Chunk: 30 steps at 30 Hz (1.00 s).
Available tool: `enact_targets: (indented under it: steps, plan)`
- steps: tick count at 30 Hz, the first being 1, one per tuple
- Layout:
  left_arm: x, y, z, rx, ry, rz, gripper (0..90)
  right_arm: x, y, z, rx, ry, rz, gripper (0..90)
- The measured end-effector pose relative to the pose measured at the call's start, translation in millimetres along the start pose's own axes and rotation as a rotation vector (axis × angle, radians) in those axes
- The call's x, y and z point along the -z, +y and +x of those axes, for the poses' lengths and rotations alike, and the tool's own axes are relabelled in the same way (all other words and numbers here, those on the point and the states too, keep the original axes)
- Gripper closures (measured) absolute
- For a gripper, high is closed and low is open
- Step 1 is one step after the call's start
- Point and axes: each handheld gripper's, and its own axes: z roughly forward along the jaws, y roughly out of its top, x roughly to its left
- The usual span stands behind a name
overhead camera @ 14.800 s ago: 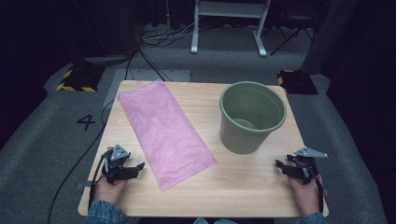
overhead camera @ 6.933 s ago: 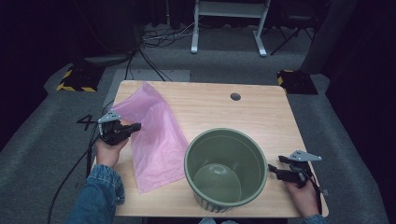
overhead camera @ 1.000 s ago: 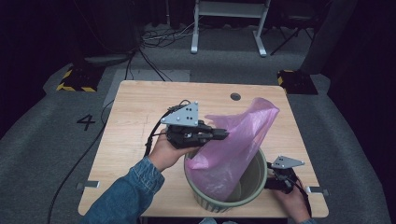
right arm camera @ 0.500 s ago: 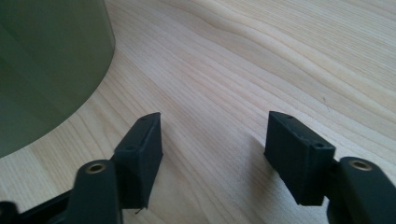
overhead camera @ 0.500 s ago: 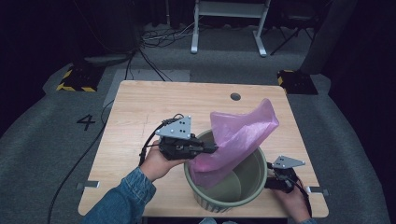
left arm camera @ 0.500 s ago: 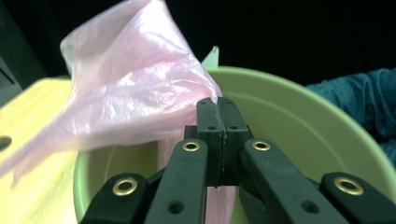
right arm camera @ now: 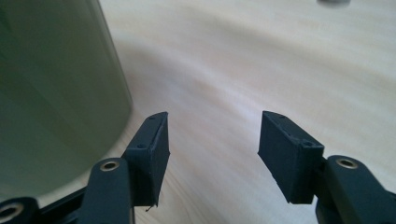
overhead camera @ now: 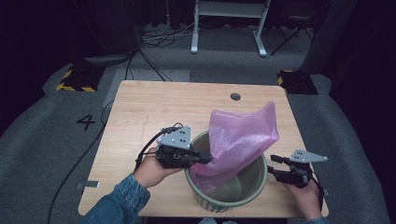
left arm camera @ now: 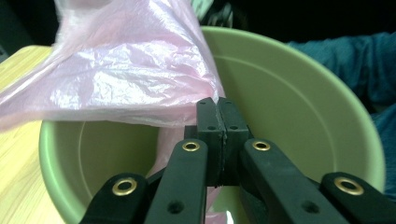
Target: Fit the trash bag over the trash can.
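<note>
High view — left gripper [overhead camera: 209,159] is clamping the pink bag [overhead camera: 238,140] over the green bucket [overhead camera: 254,189]; right gripper [overhead camera: 272,165], at 3 o'clock, is closing its empty, parted jaws.

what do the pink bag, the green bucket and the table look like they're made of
Pink bag: thin plastic film, translucent and glossy, going by its crinkles and shiny highlights. Green bucket: probably moulded plastic, smooth with a dull sheen and an even rim. Table: looks like light wood or a wood-look laminate, with visible grain and a matte finish.
</note>
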Motion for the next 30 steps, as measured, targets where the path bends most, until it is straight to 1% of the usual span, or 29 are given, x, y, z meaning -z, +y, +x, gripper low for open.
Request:
enact_targets:
  steps: [3, 6, 8, 9, 12, 14, 18, 22, 25, 28, 30]
  plan:
    - [-1.3, -1.7, 0.0, 0.007, -0.002, 0.018, 89.5, 15.6, 16.7, -3.2, -0.004, 0.026, -0.047, 42.0]
    - [-3.4, -4.0, 0.5, 0.030, -0.012, 0.051, 89.5, 25.0, 29.7, -2.9, 0.017, 0.018, -0.057, 41.8]
    - [-5.2, -6.1, 0.0, 0.038, -0.018, 0.087, 89.4, 30.0, 37.1, -3.0, 0.025, 0.016, -0.065, 41.6]
    - [-5.5, -7.0, -0.2, 0.040, -0.018, 0.096, 89.4, 33.2, 41.6, -2.7, 0.026, 0.017, -0.070, 41.5]
    - [-5.4, -9.0, 0.2, 0.048, -0.017, 0.107, 89.4, 38.2, 47.7, -1.0, 0.031, 0.010, -0.077, 41.2]
    - [-3.9, -11.3, 0.8, 0.057, -0.017, 0.096, 89.4, 43.5, 51.8, 1.2, 0.038, 0.013, -0.094, 40.8]
    - [-2.9, -14.1, 0.4, 0.063, -0.016, 0.087, 89.5, 54.4, 60.8, 6.7, 0.037, 0.049, -0.137, 38.8]
    - [-3.6, -17.2, 0.6, 0.068, -0.015, 0.091, 89.4, 64.2, 72.0, 13.8, 0.053, 0.077, -0.158, 36.8]
    - [-4.0, -19.6, 1.5, 0.080, -0.017, 0.079, 89.4, 69.9, 79.5, 19.5, 0.059, 0.113, -0.177, 35.2]
    - [-4.7, -19.4, 0.9, 0.075, -0.020, 0.083, 89.4, 73.2, 86.8, 25.5, 0.066, 0.152, -0.189, 33.9]
    - [-5.4, -18.8, 0.2, 0.070, -0.017, 0.094, 89.4, 74.0, 90.6, 28.7, 0.068, 0.169, -0.190, 33.4]
